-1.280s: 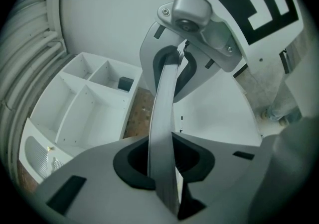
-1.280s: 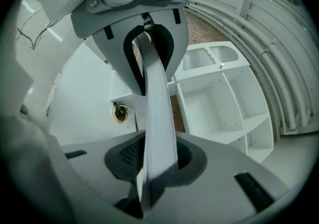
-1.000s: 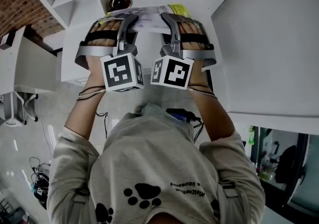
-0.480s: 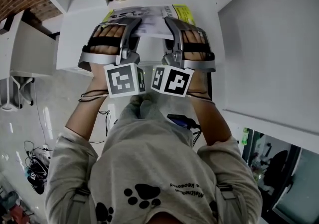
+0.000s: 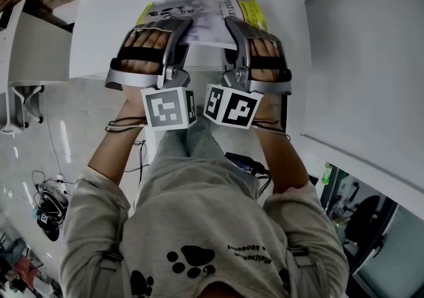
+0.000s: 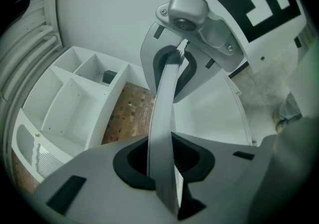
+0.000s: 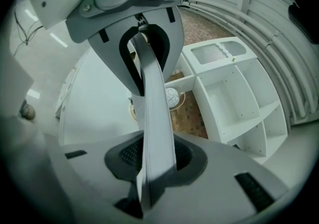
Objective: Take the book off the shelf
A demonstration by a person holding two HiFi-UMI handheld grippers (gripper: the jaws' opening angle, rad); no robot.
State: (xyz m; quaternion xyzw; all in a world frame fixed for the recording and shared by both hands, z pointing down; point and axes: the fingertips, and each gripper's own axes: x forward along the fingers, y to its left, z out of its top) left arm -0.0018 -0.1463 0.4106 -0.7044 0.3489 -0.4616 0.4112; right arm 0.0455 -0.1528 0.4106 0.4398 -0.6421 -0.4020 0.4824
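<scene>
Left gripper (image 6: 167, 113): jaws narrow, clamped above and below the near edge of the book.
Right gripper (image 7: 152, 113): same, narrow and pinching that edge, just beside my left.
Book: thin flat book with a grey-and-white printed cover and a yellow strip (image 5: 199, 12); it reached out ahead of both sets of jaws, lying roughly level.
Shelf: white open-compartment shelf unit (image 6: 75, 98) sat ahead of and off to the side of my grippers, apart from the book; I judged the book clear of it.
Below: white tabletop (image 5: 99, 38) lay under the book's far end.
Step in hand: carrying the freed book, by my reading.
Doing it well: keep the two grips level and matched so the thin cover neither twists nor sags; hold the pinch firm until the book rests flat.
</scene>
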